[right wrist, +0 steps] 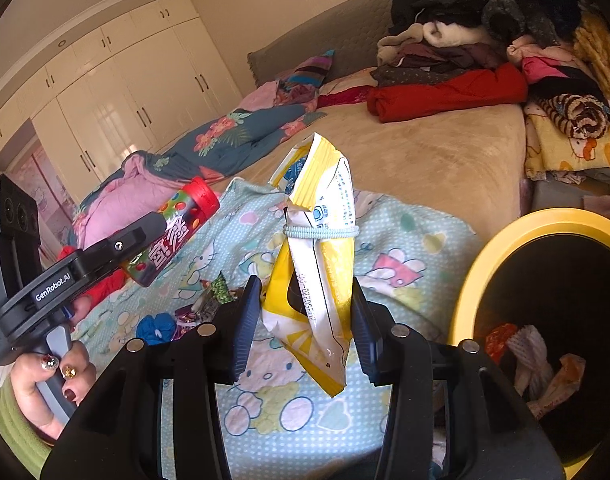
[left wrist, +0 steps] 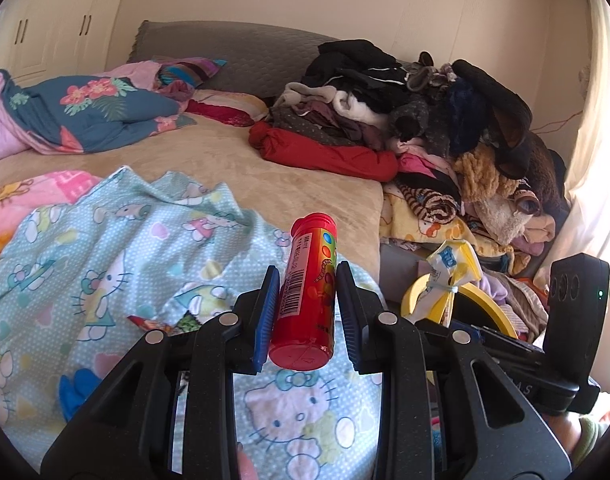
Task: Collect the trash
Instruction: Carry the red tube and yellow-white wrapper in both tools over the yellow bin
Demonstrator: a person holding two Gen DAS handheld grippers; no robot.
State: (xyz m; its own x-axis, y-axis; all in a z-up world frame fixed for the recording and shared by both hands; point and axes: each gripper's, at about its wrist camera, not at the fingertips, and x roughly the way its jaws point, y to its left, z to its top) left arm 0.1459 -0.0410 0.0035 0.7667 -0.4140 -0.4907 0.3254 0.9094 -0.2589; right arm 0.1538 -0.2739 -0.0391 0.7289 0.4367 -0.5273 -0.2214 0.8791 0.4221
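A red cylindrical plastic candy tube [left wrist: 307, 292] is clamped between the blue pads of the left gripper [left wrist: 307, 308]; a crumpled yellow-and-white snack bag tied with a pale hair band [right wrist: 319, 256] is pinched in the right gripper [right wrist: 305, 328]. Both are held above the pale blue cartoon-cat blanket [right wrist: 405, 264]; a yellow-rimmed black trash bin [right wrist: 505, 240] stands just right of that blanket, and small wrappers [right wrist: 209, 304] are scattered on it.
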